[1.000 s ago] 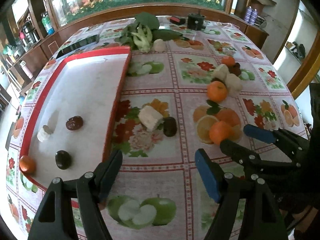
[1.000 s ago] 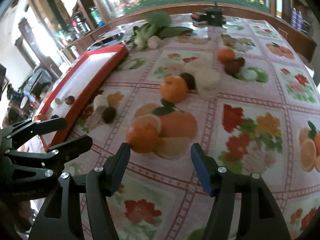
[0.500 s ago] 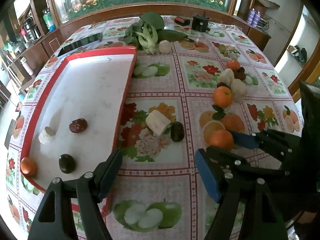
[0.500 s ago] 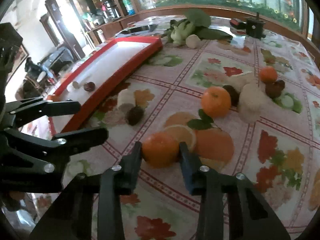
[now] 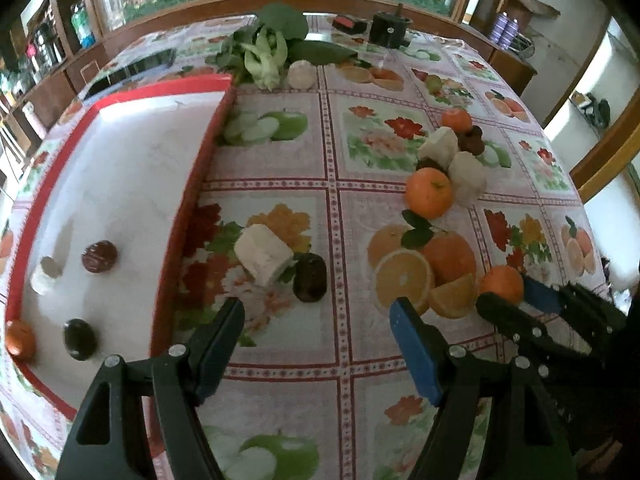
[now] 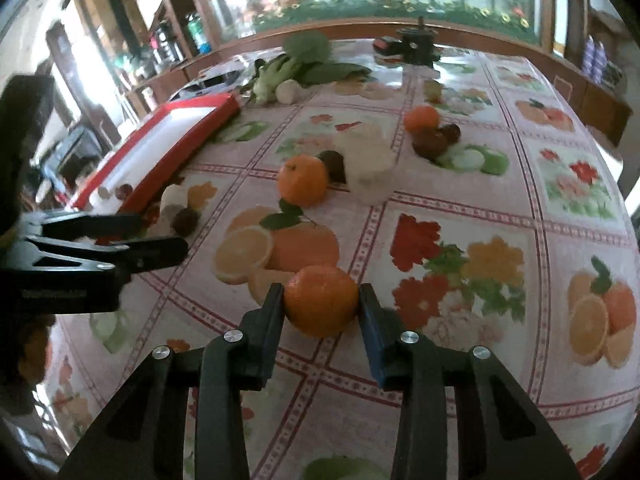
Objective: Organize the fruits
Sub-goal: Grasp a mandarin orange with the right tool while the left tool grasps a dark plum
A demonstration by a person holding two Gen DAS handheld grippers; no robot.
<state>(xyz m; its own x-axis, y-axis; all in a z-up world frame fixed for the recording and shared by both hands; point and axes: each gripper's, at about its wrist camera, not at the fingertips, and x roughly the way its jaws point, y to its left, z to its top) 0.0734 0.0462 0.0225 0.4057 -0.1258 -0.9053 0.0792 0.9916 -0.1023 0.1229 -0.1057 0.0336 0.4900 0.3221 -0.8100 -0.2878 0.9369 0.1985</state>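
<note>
- The right gripper (image 6: 321, 307) has just closed its jaws and clamps a tangerine (image 6: 321, 300).
- The left gripper (image 5: 316, 340) hangs with jaws apart, empty, beside the red-rimmed tray (image 5: 182, 216).

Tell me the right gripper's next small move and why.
Probably lift: the right gripper has just been closing and now clamps the round orange tangerine low over the fruit-print tablecloth; the red-rimmed white tray with sorted fruit lies away to its left.

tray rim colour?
Red, around a white inside. The tray shows best in the left wrist view.
</note>
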